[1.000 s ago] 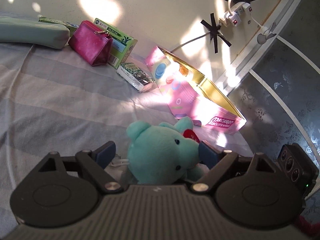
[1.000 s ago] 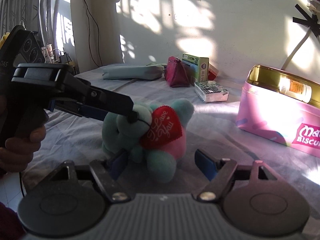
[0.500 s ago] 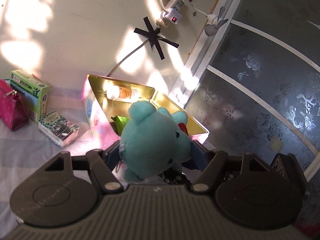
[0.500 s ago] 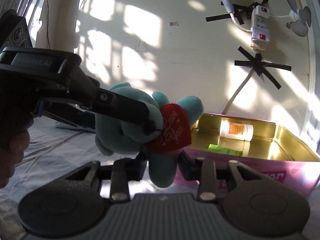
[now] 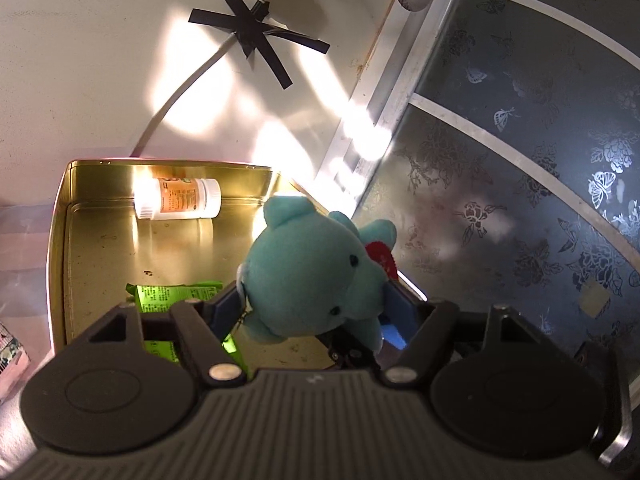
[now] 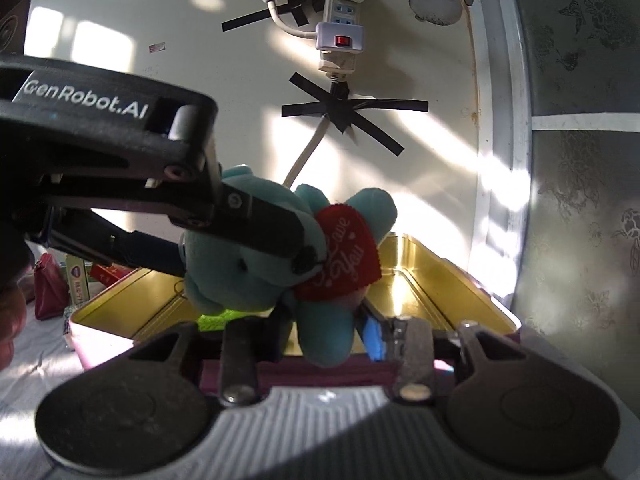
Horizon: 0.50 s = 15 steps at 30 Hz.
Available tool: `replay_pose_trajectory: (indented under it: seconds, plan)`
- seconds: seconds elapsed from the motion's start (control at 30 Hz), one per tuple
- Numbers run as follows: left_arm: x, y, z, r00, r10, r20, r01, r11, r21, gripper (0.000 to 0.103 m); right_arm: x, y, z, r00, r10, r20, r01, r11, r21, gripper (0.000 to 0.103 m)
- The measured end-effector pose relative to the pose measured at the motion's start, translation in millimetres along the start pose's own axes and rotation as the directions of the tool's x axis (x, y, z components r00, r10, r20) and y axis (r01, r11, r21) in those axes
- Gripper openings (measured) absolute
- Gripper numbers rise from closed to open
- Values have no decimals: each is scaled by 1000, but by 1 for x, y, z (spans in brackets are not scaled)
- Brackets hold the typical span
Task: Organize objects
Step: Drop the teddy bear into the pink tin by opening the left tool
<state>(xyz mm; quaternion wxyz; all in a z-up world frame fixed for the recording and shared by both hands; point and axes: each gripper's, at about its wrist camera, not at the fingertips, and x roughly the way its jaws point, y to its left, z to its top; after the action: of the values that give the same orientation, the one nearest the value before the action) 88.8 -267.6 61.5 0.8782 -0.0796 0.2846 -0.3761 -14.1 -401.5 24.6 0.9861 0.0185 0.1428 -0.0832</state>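
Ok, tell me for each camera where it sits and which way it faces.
Left wrist: sits on the left gripper, looking forward and down into the gold tin; its own fingers bracket the teal bear, jaws opening.
Right wrist: sits on the right gripper, facing the wall and power strip; own fingers, the left gripper crossing in, part of a hand at the left edge; jaws opening.
Shared: bear, tin, green packet, taped cable.
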Motion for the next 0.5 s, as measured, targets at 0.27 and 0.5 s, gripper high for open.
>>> replay_pose_trajectory:
  seconds: [0.27, 0.5]
  plan:
    - [10, 13, -8, 990, 138, -30, -138, 990, -30, 81, 1, -7, -2, 998, -57, 33, 57, 998, 9, 62]
    - [-21, 8, -23, 965, 260, 25, -260, 964, 44, 81, -10, 0, -3, 994, -40, 103, 42, 999, -11, 63]
